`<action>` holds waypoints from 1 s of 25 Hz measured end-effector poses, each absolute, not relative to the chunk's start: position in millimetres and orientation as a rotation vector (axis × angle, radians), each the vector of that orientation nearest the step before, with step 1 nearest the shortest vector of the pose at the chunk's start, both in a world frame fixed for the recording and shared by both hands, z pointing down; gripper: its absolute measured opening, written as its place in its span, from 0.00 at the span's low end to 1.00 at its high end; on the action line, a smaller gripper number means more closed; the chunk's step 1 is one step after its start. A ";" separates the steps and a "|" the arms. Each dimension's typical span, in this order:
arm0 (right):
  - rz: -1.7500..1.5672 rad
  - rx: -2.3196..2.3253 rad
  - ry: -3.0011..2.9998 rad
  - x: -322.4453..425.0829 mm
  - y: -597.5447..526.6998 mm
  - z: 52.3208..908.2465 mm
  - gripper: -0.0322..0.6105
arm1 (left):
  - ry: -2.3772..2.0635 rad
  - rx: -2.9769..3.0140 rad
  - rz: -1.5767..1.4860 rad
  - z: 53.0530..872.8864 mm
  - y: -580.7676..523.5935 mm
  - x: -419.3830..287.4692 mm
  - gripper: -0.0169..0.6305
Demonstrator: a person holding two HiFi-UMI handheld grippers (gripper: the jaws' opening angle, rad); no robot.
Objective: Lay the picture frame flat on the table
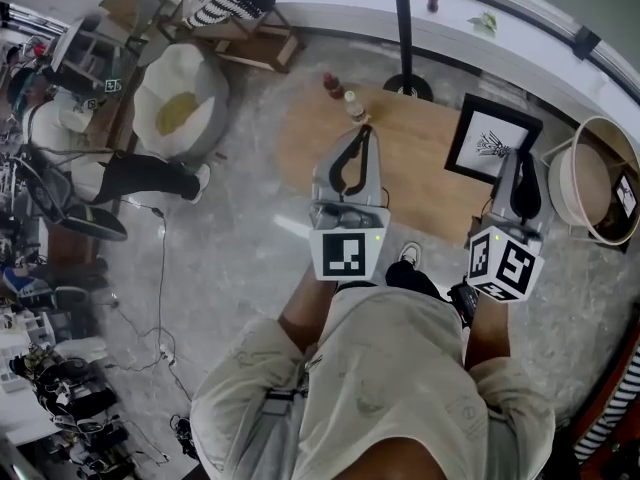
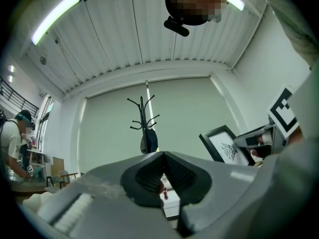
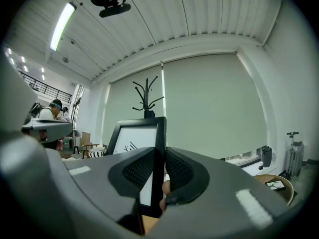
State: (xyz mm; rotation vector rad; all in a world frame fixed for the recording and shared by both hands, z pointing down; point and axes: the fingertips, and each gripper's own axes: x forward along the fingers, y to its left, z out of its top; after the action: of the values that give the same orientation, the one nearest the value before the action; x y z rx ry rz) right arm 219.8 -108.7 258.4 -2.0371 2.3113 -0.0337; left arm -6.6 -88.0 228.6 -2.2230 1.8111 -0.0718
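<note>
Now clamped on the edge of the upright picture frame with the right gripper jaws; left gripper jaws together, empty. Next, tip and lower flat onto the tabletop

The picture frame has a smooth black border round matt white paper. The surface is pale matt wood. The left claw and right claw are matt grey plastic with ribbed black pads.
</note>
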 end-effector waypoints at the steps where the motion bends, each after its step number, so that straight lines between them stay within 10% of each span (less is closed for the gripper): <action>1: -0.033 -2.038 2.312 221.7 -112.5 258.8 0.16 | 1.815 -2.221 -0.056 228.2 -91.9 -5.2 0.03; 25: -0.019 -2.048 2.357 196.2 -189.2 267.8 0.16 | 1.863 -2.236 0.012 241.6 -173.7 -29.8 0.03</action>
State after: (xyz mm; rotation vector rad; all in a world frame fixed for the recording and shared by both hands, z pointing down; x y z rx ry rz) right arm 196.2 -189.2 267.8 -2.0477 2.3565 -0.0187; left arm -29.8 -173.7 241.6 -2.2358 1.8630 0.0117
